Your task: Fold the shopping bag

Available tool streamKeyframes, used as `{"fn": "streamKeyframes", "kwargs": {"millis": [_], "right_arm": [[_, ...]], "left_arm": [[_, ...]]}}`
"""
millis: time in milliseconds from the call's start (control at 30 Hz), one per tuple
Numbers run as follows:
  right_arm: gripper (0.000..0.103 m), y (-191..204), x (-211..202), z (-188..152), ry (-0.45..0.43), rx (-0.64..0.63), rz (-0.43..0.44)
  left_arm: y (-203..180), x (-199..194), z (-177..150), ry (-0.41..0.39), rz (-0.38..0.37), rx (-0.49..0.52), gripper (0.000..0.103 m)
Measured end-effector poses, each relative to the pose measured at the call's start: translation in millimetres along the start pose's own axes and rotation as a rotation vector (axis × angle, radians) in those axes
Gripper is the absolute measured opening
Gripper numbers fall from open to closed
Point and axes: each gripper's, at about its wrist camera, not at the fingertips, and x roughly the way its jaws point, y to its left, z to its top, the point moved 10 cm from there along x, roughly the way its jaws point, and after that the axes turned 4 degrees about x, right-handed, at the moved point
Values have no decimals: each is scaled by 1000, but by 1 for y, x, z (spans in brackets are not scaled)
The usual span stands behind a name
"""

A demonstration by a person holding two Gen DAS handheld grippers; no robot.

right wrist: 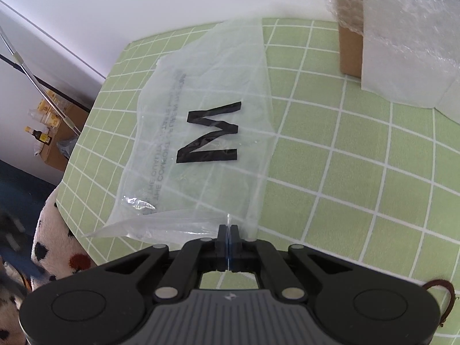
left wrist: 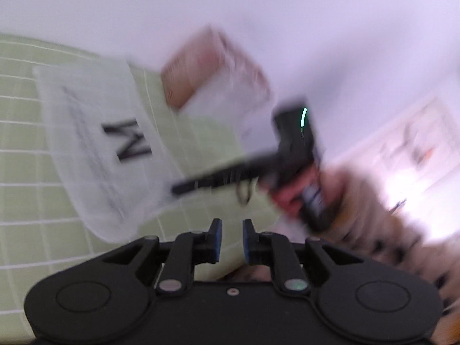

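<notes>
A clear plastic shopping bag (right wrist: 201,129) with a black "M" lies flat on the green checked tablecloth (right wrist: 345,172). My right gripper (right wrist: 228,230) is shut on the bag's near edge, a thin fold of plastic pinched between its pads. The left wrist view is blurred by motion. In it the bag (left wrist: 115,143) lies at the left, and the right gripper (left wrist: 178,188) reaches to its edge from a hand (left wrist: 287,198). My left gripper (left wrist: 232,227) hangs above the cloth, its blue-padded jaws a narrow gap apart with nothing between them.
A cardboard box (right wrist: 349,54) draped in bubble wrap (right wrist: 408,43) stands at the back right of the table. The table's left edge drops to a floor with a carton of bottles (right wrist: 54,143). A spotted sleeve (right wrist: 54,247) is at the near left corner.
</notes>
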Motion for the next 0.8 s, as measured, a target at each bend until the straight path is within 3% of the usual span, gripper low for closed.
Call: {"fn": "streamKeyframes", "kwargs": {"millis": [33,100,200,267,400,800], "right_arm": [[0,0,0,0,0,-2,0],[0,0,0,0,0,-5,1],[0,1,0,-1,-4,-21,-5],[0,2,0,0,-4,-29,-6],[0,1,1,0,0,-28,4],[0,6,4,0,28,-76,-10]], "left_arm": [[-1,13,-5,13,49,30,14],[14,25,-5,-46,138,33,13],[30,22,2,-137,136,-28,13],[37,16,4,-158,121,-56,13],[57,13,10,-166,217,-51,13],[78,12,6,-186,248,-176,13]]}}
